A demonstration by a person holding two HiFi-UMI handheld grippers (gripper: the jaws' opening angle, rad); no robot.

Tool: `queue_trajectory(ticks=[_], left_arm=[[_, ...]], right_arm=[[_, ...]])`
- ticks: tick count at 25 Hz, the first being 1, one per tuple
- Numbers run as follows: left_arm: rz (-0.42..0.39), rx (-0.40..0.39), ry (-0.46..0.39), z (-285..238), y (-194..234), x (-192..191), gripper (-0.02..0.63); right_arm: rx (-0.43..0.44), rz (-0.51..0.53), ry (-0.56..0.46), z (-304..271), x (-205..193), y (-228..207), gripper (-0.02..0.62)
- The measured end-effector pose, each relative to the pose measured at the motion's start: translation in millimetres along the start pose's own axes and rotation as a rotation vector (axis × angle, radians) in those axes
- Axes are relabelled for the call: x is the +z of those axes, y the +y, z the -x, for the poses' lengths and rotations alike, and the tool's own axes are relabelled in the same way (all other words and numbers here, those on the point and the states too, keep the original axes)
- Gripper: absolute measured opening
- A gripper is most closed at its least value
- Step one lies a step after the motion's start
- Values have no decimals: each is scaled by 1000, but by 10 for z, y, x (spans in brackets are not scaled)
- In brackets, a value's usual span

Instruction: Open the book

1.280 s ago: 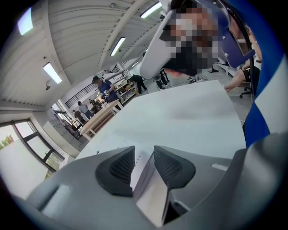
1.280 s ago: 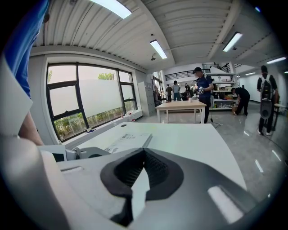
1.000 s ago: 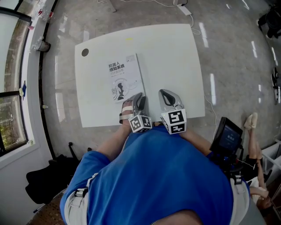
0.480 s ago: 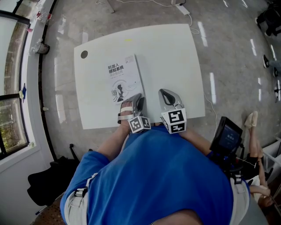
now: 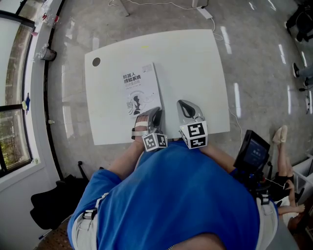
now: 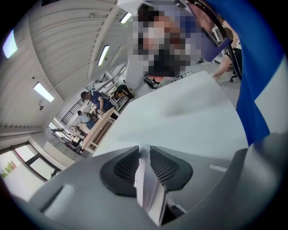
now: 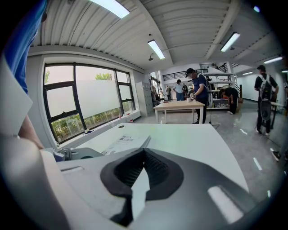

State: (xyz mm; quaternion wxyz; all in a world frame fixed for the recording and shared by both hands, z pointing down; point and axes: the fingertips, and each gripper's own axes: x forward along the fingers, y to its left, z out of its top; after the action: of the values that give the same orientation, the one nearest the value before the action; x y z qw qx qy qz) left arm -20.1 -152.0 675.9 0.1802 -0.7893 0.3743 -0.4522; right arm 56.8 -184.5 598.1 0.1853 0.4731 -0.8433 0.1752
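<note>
A white book (image 5: 138, 88) with dark print on its cover lies shut on the white table (image 5: 195, 63), left of the middle. My left gripper (image 5: 149, 117) is at the book's near right corner. In the left gripper view its jaws are closing, and the pads (image 6: 123, 168) press on a white edge of the book (image 6: 148, 191) that runs between them. My right gripper (image 5: 186, 108) rests shut and empty over bare table to the right of the book. The right gripper view shows its pads (image 7: 157, 168) together, and the book (image 7: 123, 143) ahead to the left.
A round cable hole (image 5: 96, 62) sits in the table's far left corner. On the floor lie a power strip (image 5: 205, 12) and a black bag (image 5: 54, 197). A screen device (image 5: 254, 149) stands at the right. People stand at a wooden table (image 7: 180, 105) further off.
The left gripper's jaws have narrowed at the book's near right corner. The right gripper has not moved.
</note>
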Motion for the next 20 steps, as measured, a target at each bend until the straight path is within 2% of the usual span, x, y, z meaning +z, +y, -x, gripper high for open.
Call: queue_trajectory(ticks=[2, 4, 14, 20], left_arm=[[16, 14, -30, 46, 38, 31, 67], [42, 31, -45, 73, 74, 37, 12], [96, 15, -46, 60, 169, 65, 11], [162, 33, -57, 87, 283, 60, 11]], right_arm=[[4, 2, 1, -10, 15, 16, 3], [8, 4, 5, -17, 23, 36, 3], [19, 7, 10, -34, 38, 84, 3], [16, 5, 13, -53, 14, 65, 3]])
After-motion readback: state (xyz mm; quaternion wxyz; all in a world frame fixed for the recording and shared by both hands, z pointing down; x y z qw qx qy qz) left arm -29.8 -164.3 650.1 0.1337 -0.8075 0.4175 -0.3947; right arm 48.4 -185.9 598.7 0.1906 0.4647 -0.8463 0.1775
